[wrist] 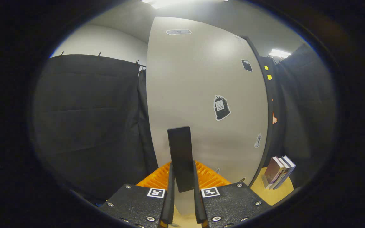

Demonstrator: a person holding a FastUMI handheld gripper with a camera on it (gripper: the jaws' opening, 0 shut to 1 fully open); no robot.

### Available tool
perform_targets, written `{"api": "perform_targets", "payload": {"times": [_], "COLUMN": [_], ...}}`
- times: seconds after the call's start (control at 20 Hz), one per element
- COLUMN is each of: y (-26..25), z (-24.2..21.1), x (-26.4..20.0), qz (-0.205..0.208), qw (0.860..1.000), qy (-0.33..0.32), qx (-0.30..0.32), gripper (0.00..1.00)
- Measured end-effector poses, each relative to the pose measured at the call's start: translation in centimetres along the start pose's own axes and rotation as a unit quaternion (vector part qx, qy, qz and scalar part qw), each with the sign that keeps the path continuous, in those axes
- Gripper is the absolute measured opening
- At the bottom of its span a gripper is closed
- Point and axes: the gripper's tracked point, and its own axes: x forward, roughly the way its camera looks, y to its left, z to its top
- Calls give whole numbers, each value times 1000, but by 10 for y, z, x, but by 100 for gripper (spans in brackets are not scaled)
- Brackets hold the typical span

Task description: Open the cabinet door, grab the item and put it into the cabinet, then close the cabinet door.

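Pale grey cabinet door (pixel 201 104) straight ahead, tall and flat, dotted with small stickers, dark edge down its right side; slim black handle (pixel 181 158) upright on the door's lower part, clamped between the gripper (pixel 182 177) fingers, both pressing its sides.

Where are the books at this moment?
The books stand upright on the wooden surface, beyond the gripper to its right, just past the cabinet door's edge.
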Motion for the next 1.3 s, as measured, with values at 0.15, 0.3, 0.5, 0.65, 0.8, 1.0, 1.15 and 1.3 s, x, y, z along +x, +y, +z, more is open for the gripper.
{"api": "perform_targets", "payload": {"times": [0.15, 0.3, 0.5, 0.65, 0.8, 1.0, 1.15, 1.3], "y": [-7, -15, -28, -39, -54, -67, -85, -102], "z": [-1, -3, -3, -3, -2, -3, -1, -1], "x": [-18, -37, -55, -65, -75, -87, -96, -105], "qz": [-5, -9, -22, -47, -70, -90, -117, -146], "qw": [1000, 1000, 999, 999, 997, 996, 993, 989], "qy": [1, -1, -7, -8, -10, -10, -14, -15], "qx": [7, 23, 30, 21, 9, 12, 2, -1], "gripper": [27, 24, 18, 15, 15, 15, 11, 11]}}
